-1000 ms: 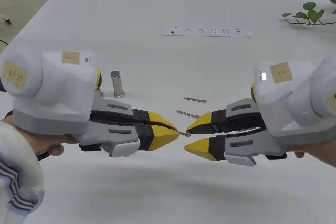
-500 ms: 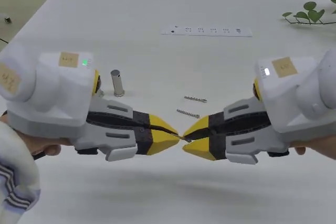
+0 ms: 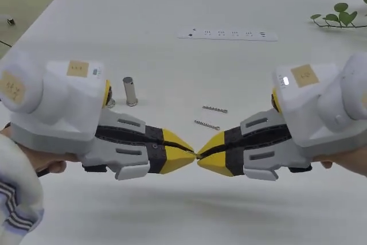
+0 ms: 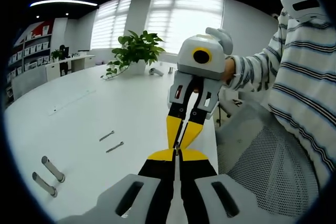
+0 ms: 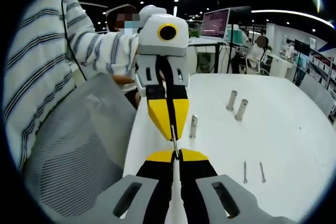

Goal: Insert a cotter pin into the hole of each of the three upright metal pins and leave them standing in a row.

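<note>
Clenching my left gripper (image 3: 192,154) and right gripper (image 3: 200,158) tip to tip on one cotter pin (image 5: 174,137), probably to regrip it for threading, I had two spare cotters (image 3: 206,124) lying beyond and three metal pins (image 5: 231,99) standing farther off.

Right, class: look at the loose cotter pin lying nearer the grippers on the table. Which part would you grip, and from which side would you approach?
Probably the middle of the nearer cotter pin, coming down from above with the jaws across its length. It lies flat on the table, thin and long, with the second cotter pin apart from it.
</note>
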Available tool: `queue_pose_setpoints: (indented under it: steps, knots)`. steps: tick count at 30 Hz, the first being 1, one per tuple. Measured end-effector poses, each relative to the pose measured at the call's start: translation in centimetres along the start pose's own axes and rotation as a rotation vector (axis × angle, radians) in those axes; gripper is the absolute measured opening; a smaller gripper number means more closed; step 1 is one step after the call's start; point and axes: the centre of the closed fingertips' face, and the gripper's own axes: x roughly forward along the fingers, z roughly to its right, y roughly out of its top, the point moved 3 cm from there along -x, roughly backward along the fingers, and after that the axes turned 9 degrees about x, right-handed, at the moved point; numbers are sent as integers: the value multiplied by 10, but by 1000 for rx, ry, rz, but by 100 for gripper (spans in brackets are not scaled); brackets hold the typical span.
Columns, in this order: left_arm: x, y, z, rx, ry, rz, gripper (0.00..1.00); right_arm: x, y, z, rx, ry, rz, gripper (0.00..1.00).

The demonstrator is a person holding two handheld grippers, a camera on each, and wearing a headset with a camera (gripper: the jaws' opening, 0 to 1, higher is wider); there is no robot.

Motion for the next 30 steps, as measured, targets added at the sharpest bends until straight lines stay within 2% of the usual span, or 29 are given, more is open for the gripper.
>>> queue_pose_setpoints:
  steps: [6, 7, 8, 9, 11, 19, 22, 24, 26, 30]
  knots:
    - [0, -3, 4, -9, -9, 6, 0, 0, -1, -5, -27, 17, -27, 4]
    - [0, -4, 4, -21, -10, 4, 0, 0, -1, -6, -30, 19, -32, 4]
    - [0, -6, 5, -64, -13, 3, 0, 1, -2, -6, -31, 21, -39, 4]
    - [0, -6, 4, -72, -9, 2, 0, 1, -2, -6, -31, 24, -43, 3]
    - [0, -6, 5, -50, -8, 2, 1, 2, -2, -7, -26, 24, -47, 3]
    - [-2, -9, 5, -28, 1, 6, 1, 4, -3, -7, -18, 26, -53, 3]
    - [-2, -14, 3, -22, 9, -1, 1, 5, -3, -7, -8, 22, -54, 3]
    - [-5, -19, 0, -13, 28, -6, 2, 5, -1, -4, 25, 7, -48, 3]
    - [-9, -23, -4, -13, 57, -10, 5, 4, -1, -3, 30, 4, -47, 3]
    - [-19, -29, -13, 4, 109, -23, 21, 6, -6, 1, 4, -27, -88, 3]
